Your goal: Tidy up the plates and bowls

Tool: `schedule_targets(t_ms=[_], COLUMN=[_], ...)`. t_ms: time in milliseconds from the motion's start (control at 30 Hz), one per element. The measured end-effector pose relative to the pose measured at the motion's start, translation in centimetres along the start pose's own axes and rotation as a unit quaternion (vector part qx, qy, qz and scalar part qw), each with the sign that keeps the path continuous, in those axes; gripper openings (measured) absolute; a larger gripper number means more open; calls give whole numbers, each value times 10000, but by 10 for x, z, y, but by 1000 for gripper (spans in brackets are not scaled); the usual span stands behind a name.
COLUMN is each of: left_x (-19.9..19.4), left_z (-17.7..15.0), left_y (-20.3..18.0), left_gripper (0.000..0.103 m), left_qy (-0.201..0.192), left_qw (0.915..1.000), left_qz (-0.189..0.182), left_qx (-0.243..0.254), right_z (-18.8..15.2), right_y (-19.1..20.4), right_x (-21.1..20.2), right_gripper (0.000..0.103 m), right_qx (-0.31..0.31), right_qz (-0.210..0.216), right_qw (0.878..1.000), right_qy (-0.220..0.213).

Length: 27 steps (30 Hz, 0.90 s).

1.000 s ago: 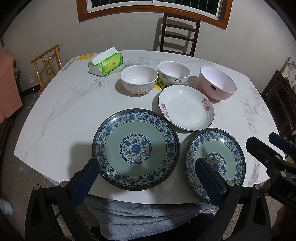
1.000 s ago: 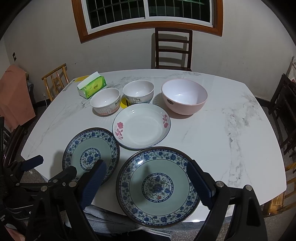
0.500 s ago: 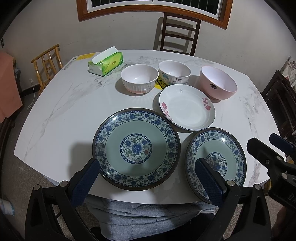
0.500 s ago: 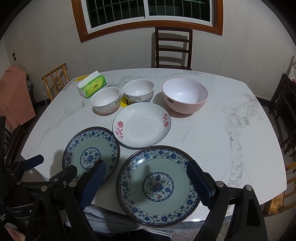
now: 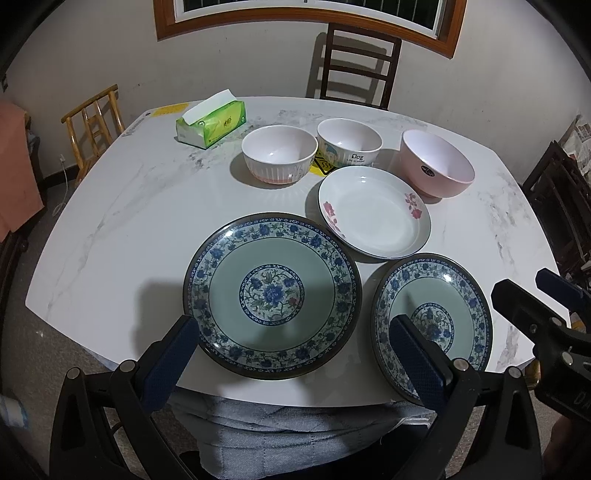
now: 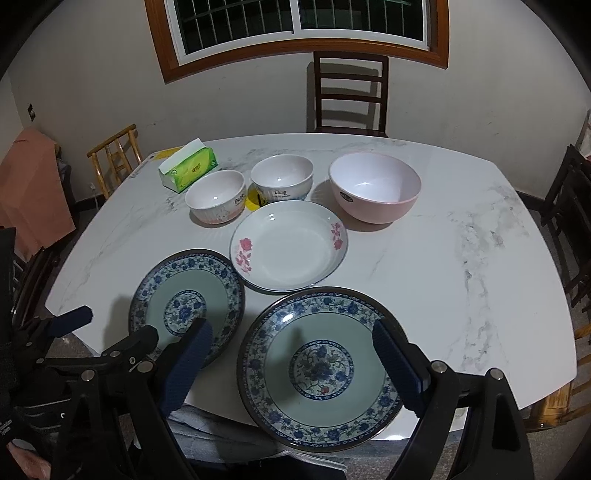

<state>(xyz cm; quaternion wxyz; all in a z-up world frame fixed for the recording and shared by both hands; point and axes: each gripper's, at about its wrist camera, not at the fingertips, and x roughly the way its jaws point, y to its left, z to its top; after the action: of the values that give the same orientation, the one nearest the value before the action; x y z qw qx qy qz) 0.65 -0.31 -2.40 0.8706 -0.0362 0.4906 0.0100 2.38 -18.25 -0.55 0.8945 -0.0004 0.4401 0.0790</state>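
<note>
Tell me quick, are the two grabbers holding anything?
Left gripper: open, holding nothing, above a blue floral plate.
Right gripper: open, holding nothing.

The right claw (image 6: 291,365) gapes wide over a blue-patterned plate (image 6: 320,363) at the table (image 6: 461,258) edge.

Right blue-patterned plate (image 5: 432,317): near rim hidden behind the left tool's (image 5: 295,354) right finger. Yellow sticker (image 5: 322,167) between two bowls: mostly covered, print illegible. Window (image 6: 295,22): top cut off.
</note>
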Motion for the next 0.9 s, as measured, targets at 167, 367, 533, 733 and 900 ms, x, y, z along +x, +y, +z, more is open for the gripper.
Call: schedule_targets(t_ms=[167, 367, 533, 733, 900], left_x=[6, 12, 24, 40, 59], left_z=[0, 6, 10, 11, 10], left_y=[15, 45, 80, 111, 130], left_gripper=[102, 96, 77, 68, 64], left_qy=[85, 148, 364, 506, 742], left_qw=[9996, 9982, 9935, 9903, 9853], left_qz=[-170, -345, -559, -575, -779], left_qx=[-197, -465, -922, -1160, -1331], right_z=[0, 3, 10, 17, 24], right_y=[3, 7, 13, 20, 25], right_x=[5, 25, 53, 90, 126], right_gripper=[91, 81, 63, 51, 47], right_qx=[-23, -15, -15, 33, 41], right_qz=[275, 899, 1347, 1542, 1422], right_qw=[9996, 9954, 9887, 9818, 9790], right_qy=[56, 334, 662, 1109, 1458])
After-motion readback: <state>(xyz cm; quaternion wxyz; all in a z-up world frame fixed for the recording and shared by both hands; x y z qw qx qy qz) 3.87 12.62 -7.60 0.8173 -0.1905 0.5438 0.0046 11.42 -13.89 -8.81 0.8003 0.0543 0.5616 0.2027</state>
